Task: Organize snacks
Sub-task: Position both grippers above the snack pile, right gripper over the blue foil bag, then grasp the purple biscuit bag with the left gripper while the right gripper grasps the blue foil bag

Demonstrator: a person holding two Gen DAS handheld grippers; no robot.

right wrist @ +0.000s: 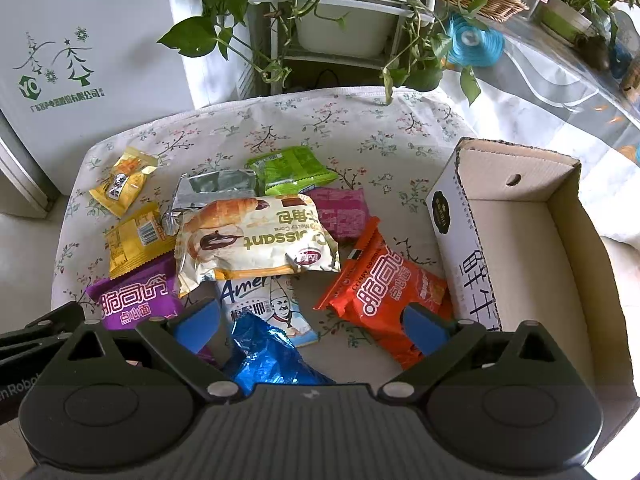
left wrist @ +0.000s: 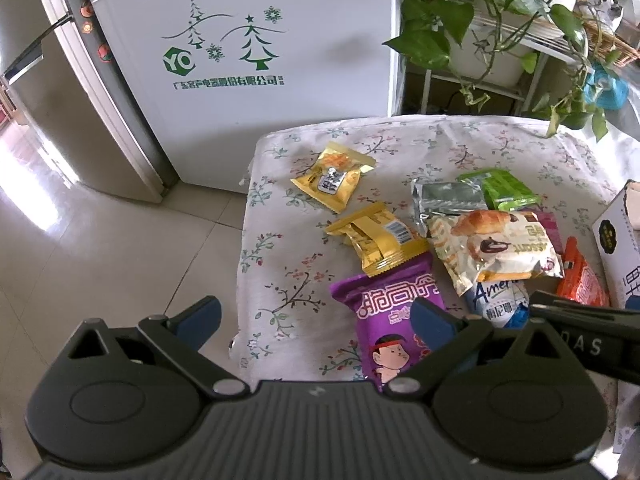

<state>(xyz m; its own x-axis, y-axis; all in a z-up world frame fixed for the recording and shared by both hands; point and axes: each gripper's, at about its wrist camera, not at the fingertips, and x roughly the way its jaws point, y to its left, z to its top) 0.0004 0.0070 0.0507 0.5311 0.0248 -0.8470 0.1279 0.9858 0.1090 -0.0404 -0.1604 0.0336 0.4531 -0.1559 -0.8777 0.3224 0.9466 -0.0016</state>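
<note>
Snack packets lie scattered on a floral-cloth table (right wrist: pixel 360 128). A white croissant pack (right wrist: pixel 256 236) lies on top of the pile, also in the left wrist view (left wrist: pixel 496 248). Around it are a purple noodle pack (left wrist: pixel 392 320), an orange noodle pack (right wrist: pixel 384 292), a green pack (right wrist: pixel 292 170), a silver pack (right wrist: pixel 208 188), two yellow packs (left wrist: pixel 332 176) (left wrist: pixel 380 238), a magenta pack (right wrist: pixel 340 210) and a blue foil pack (right wrist: pixel 268 356). An open cardboard box (right wrist: pixel 520 248) stands at the right. My left gripper (left wrist: pixel 316 316) is open above the table's near left edge. My right gripper (right wrist: pixel 312 324) is open over the blue foil pack.
A white fridge (left wrist: pixel 248 60) with green tree prints stands behind the table at the left. A plant stand with trailing green leaves (right wrist: pixel 340 20) stands behind the table. Tiled floor (left wrist: pixel 100 240) lies to the left.
</note>
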